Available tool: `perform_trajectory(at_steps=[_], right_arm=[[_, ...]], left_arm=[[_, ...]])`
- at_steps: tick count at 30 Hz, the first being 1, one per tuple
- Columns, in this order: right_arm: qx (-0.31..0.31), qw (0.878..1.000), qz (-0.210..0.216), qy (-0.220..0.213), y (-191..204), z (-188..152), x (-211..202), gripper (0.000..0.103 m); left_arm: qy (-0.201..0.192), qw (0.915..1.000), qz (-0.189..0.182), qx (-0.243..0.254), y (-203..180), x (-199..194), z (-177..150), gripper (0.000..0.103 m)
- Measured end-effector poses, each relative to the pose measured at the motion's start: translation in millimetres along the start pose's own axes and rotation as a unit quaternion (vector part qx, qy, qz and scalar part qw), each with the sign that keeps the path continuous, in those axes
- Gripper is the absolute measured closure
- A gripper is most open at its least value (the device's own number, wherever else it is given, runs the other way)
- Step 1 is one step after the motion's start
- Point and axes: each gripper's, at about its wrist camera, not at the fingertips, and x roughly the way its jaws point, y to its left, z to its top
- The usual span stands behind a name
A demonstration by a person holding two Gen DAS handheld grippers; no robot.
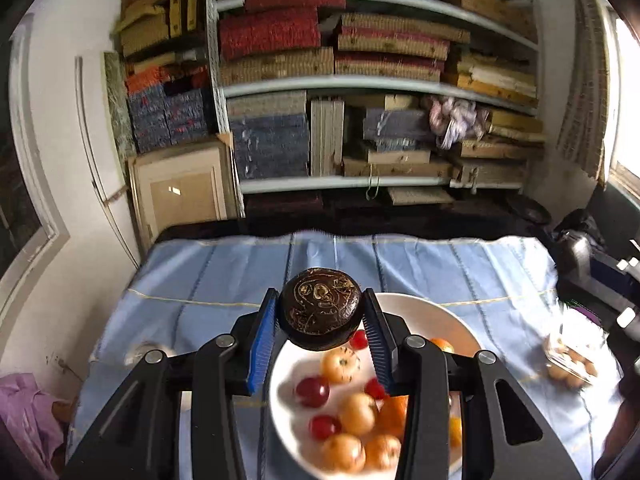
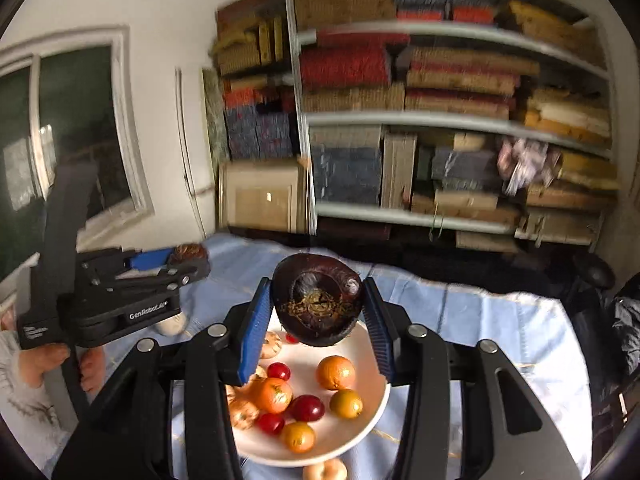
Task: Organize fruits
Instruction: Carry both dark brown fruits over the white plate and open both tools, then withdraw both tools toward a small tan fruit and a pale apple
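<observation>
Both claws tilt downward above the plate [image 2: 360, 432] — each pinching a dark fruit.

Left claw [image 1: 320, 312], right claw [image 2: 318, 306].

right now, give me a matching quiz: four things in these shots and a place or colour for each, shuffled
Things:
1. left gripper
2. plate
3. cloth
4. clear box

Place or colour:
a. light blue, spread over the table
b. white, holds orange and red fruit
c. shut on a dark round fruit
d. on the cloth, right of the plate in the left wrist view

Pairs: 1-c, 2-b, 3-a, 4-d
</observation>
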Motion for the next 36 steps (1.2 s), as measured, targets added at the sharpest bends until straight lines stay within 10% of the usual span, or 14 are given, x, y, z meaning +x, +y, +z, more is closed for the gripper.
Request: perform_trajectory(at_steps=[7, 16, 29, 36], right_arm=[[0.006, 0.993, 0.002, 0.119, -2.1, -36.0, 129.1, 0.059], [-0.022, 0.983, -0.005, 0.182, 1.4, -54.9, 187.4, 0.059], [-0.024, 0.986, -0.008, 0.164, 2.5, -47.1, 165.7, 0.050], [-0.015, 0.996, 0.002, 0.086, 10.8, -15.3, 74.7, 0.050]], left_arm=[[0.082, 0.9962, -0.009, -0.025, 10.6, 102.0, -22.5, 0.061], [0.118, 0.9926, -0.017, -0.024, 18.6, 148.0, -42.7, 0.061], [0.101, 0.9940, -0.016, -0.038, 25.6, 126.4, -30.0, 0.049], [0.046, 0.9981, -0.003, -0.041, 33.2, 47.1, -10.6, 0.044]])
